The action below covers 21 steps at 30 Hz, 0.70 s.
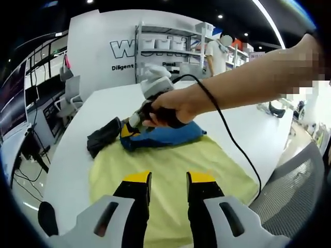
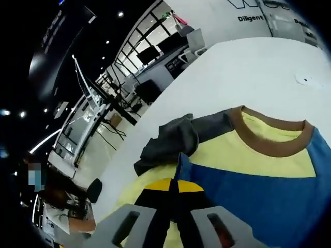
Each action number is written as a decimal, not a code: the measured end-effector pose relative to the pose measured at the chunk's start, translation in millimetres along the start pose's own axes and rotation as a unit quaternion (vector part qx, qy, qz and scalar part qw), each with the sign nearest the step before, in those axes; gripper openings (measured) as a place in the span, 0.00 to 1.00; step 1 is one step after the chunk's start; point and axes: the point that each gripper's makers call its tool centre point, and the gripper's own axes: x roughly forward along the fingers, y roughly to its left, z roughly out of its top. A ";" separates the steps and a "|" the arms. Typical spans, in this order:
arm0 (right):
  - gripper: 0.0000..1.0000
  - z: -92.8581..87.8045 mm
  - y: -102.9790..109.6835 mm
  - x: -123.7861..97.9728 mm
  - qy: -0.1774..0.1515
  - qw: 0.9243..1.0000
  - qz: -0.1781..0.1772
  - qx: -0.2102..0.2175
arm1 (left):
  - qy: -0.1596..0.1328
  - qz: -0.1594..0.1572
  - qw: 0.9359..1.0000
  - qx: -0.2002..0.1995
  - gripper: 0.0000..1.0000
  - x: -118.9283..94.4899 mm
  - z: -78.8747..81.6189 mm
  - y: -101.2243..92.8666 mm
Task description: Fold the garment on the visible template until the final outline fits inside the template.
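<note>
- The garment (image 1: 170, 170) is a T-shirt of yellow, blue and dark grey panels with a brown collar (image 2: 271, 142); it lies on a white table (image 1: 248, 129), partly folded.
- No separate template outline can be made out on the tabletop in either view.
- In the left gripper view, the left gripper (image 1: 169, 181) hovers above the yellow panel with its yellow-tipped jaws parted and nothing between them.
- In the same view, a person's hand (image 1: 173, 106) holds the right gripper (image 1: 133, 124) down at the far end of the shirt, where the blue section (image 1: 165, 135) bunches up beside the dark grey sleeve (image 1: 103, 135).
- In the right gripper view, the right gripper (image 2: 173, 194) has its jaws drawn together on the edge of the blue fabric (image 2: 248, 191), just beside the grey sleeve (image 2: 173, 139).
- Step in hand, as judged: a fold is under way, with the right gripper carrying the blue edge over the yellow body.
- Next move, as judged: draw the pinched edge across evenly and lay it flat; the left gripper is free to pin or smooth the yellow cloth.
- Caution: the grey sleeve sticks out sideways and likely needs tucking in to reduce the outline.
</note>
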 end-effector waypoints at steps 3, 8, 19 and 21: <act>0.00 1.0 4.6 4.9 0.002 1.000 0.002 0.003 | 0.002 0.001 1.000 -0.003 0.22 0.0 -2.2 1.5; 0.00 -2.0 8.9 12.8 0.006 1.000 0.001 0.009 | 0.002 0.006 1.000 -0.006 0.22 -1.0 -2.3 5.4; 0.00 -8.9 8.2 26.0 0.024 1.000 -0.016 -0.012 | 0.007 0.007 1.000 -0.005 0.22 1.0 -4.5 7.2; 0.00 -10.6 7.6 26.8 0.027 0.999 -0.016 -0.010 | 0.007 0.008 1.000 -0.006 0.22 1.3 -4.8 7.3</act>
